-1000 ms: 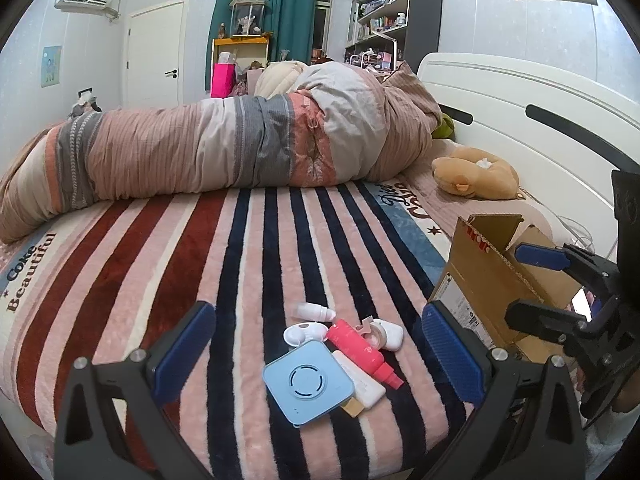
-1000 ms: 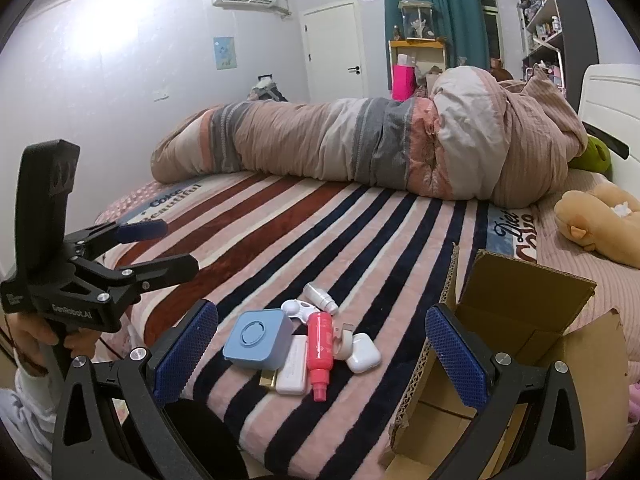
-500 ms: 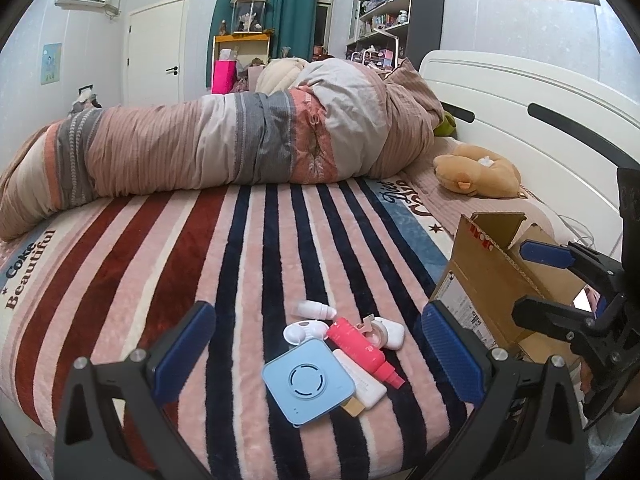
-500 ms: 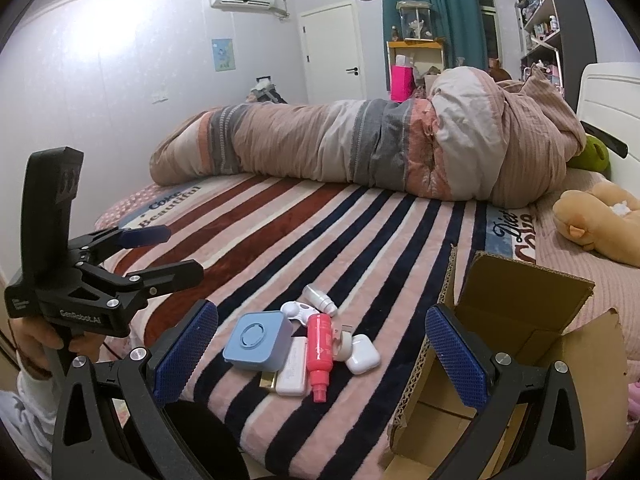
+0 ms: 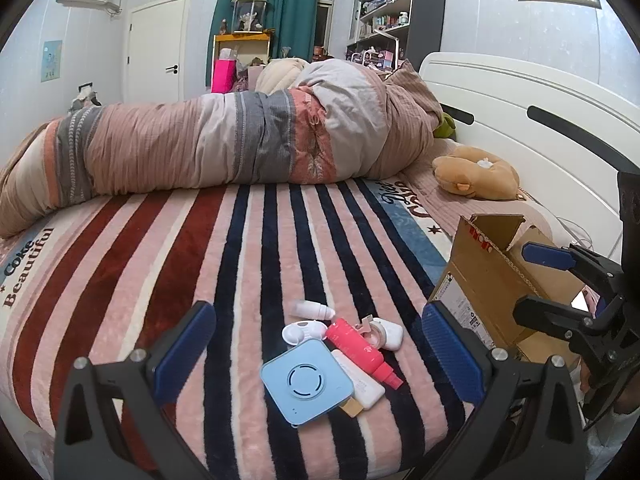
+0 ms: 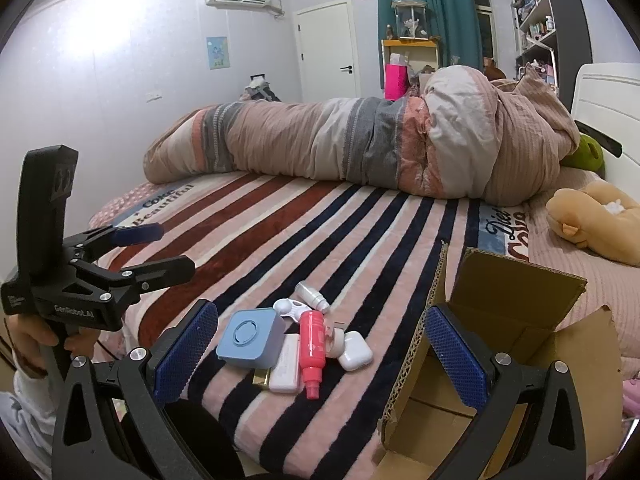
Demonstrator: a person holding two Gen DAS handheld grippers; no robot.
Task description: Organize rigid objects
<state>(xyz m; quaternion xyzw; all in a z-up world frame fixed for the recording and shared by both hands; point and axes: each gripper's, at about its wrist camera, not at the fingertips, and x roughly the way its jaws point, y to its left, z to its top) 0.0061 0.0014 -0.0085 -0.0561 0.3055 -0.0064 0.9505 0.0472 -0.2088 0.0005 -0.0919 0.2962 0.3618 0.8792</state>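
Toiletries sit heaped on the striped fleece blanket (image 5: 248, 264), unmoved since a second ago: nothing is packed yet. Left view: left gripper (image 5: 316, 354) gapes empty over the glossy blue square case (image 5: 307, 382). Right view: right gripper (image 6: 320, 350) wide, empty, framing the pink bottle (image 6: 312, 344) beside the corrugated cardboard box (image 6: 516, 312).

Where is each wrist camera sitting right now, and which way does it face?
Left wrist: low over the bed's near edge, facing the headboard side; own open fingers frame the blue square device; the right gripper shows by the cardboard box.
Right wrist: further right, above the box, looking across the bed; the left gripper shows.
Shared: the device, pink bottle, box.
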